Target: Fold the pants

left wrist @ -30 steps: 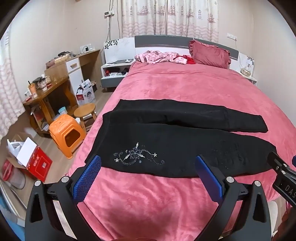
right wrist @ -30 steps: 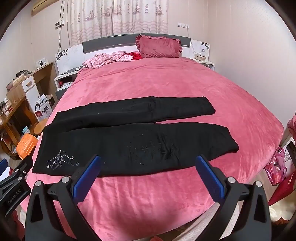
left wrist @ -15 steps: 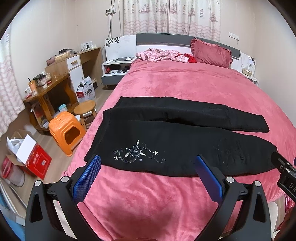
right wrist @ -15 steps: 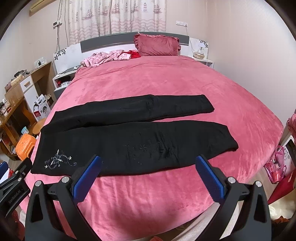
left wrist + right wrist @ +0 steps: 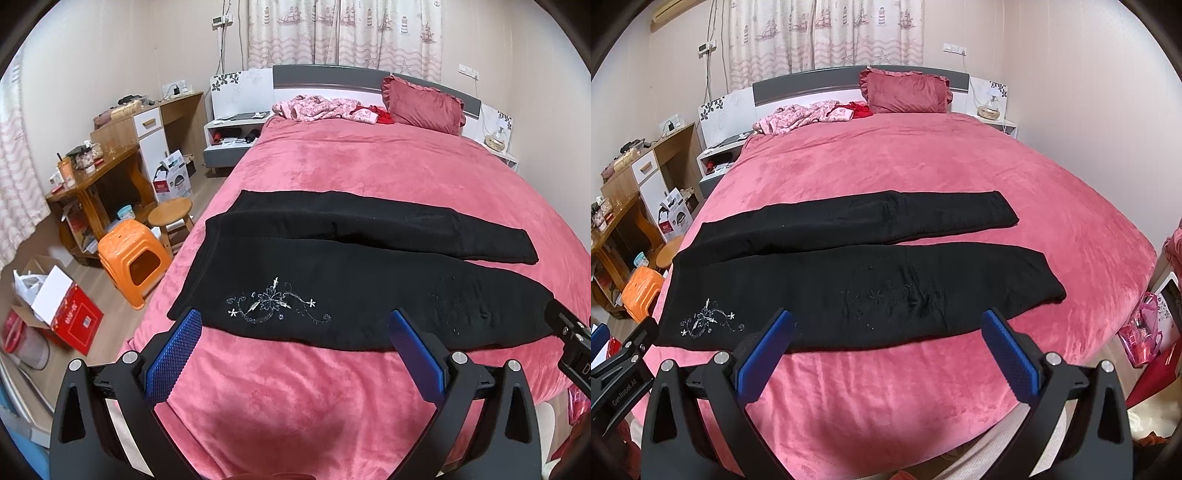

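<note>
Pants (image 5: 351,295) are lying flat on the bed (image 5: 369,166), legs apart for folding, while left gripper (image 5: 295,354) and right gripper (image 5: 886,354) are hovering wide open, empty.

Left gripper (image 5: 293,341) held above the near edge of the bed (image 5: 369,166), jaws spread wide, blue pads (image 5: 173,356) apart with nothing between them, pointing toward the headboard end. Right gripper (image 5: 886,341) alongside at the same near edge, equally wide apart, blue pads (image 5: 1010,358) bare, clear of the bed surface. Each visible at the margin of the other's view: black frame only, fingers out of sight there.
</note>
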`<state>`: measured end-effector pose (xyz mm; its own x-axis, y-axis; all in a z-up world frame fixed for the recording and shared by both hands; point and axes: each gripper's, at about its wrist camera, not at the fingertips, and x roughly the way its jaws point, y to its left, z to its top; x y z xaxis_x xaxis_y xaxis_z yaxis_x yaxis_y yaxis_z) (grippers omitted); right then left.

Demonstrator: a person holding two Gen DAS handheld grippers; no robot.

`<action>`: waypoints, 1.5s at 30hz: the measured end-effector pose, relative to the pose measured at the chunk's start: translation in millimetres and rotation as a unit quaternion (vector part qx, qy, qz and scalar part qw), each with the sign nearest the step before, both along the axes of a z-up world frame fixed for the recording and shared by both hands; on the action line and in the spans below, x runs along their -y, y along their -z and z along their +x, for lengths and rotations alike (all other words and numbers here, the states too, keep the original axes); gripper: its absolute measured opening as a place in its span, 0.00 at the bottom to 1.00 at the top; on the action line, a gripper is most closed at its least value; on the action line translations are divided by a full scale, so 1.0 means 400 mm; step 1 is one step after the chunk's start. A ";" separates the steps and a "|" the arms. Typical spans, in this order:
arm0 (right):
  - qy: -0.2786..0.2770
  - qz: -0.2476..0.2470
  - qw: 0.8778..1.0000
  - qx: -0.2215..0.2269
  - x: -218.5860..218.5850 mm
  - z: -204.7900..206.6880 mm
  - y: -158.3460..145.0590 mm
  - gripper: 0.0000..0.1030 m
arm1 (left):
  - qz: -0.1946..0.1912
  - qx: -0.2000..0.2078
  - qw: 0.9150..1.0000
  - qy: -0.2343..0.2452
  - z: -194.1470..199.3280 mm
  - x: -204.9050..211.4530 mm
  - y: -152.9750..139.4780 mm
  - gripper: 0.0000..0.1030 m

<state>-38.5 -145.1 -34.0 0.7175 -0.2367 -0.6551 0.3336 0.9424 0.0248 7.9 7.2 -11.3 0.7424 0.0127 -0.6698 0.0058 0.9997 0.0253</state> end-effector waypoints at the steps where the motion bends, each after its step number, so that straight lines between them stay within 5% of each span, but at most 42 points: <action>1: 0.000 -0.001 1.000 0.000 0.000 0.000 -0.001 0.98 | 0.000 0.000 1.000 0.001 -0.001 -0.001 0.001 0.97; 45: 0.001 -0.003 1.000 -0.019 0.002 0.017 0.048 0.98 | -0.004 -0.020 1.000 0.003 0.013 -0.016 0.029 0.97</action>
